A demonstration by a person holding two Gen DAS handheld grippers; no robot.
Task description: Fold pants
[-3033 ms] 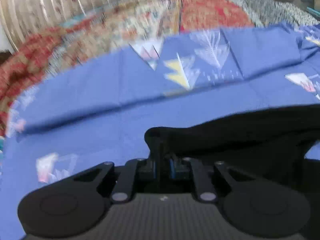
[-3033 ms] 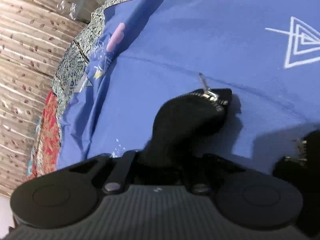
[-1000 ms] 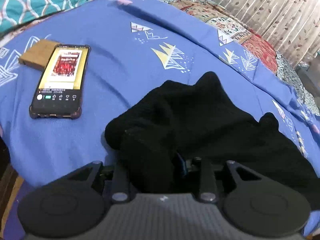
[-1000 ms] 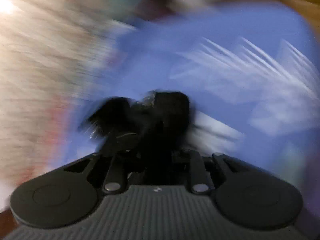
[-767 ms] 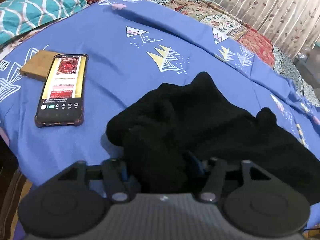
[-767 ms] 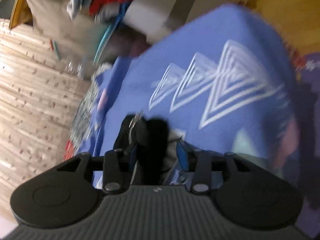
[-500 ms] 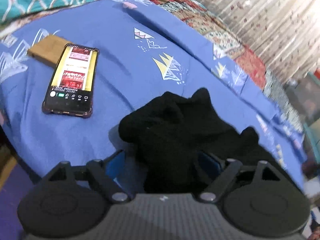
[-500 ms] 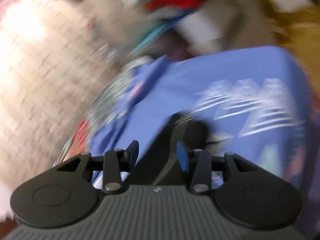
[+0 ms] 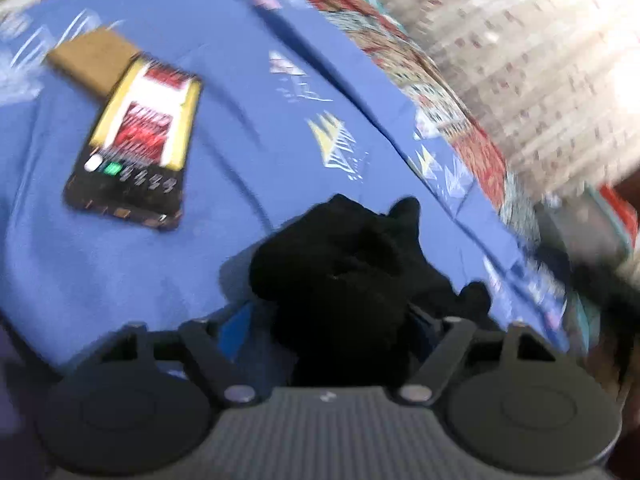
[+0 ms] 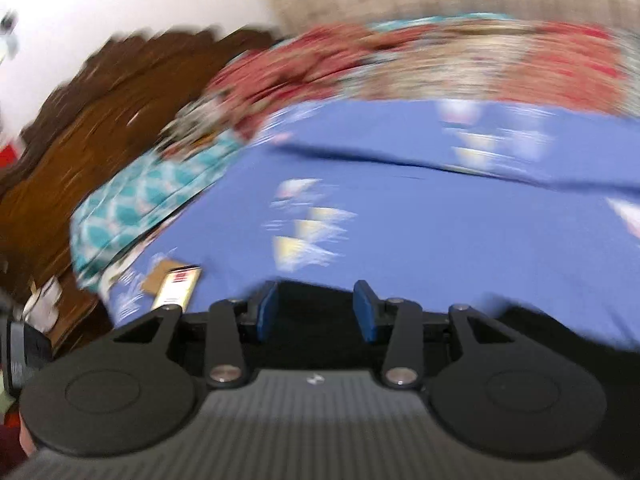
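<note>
The black pants [image 9: 352,256] lie bunched on the blue patterned bedsheet [image 9: 240,128]. My left gripper [image 9: 332,332] is open, its jaws spread wide on either side of the black cloth, which hides the fingertips. In the right wrist view my right gripper [image 10: 316,312] is open, with blue pads [image 10: 267,312] showing, and the black pants [image 10: 520,328] lie just under and in front of it. Both views are motion-blurred.
A lit phone [image 9: 136,148] lies on the sheet at the left beside a brown wallet-like block [image 9: 92,56]; the phone also shows in the right wrist view [image 10: 178,286]. A teal patterned pillow [image 10: 148,200], a red floral quilt [image 10: 440,60] and a wooden headboard [image 10: 80,120] lie beyond.
Both grippers have opened and let go of the pants. The left gripper has drawn back a little. The right gripper has swung round from the bed's far end to face the headboard.
</note>
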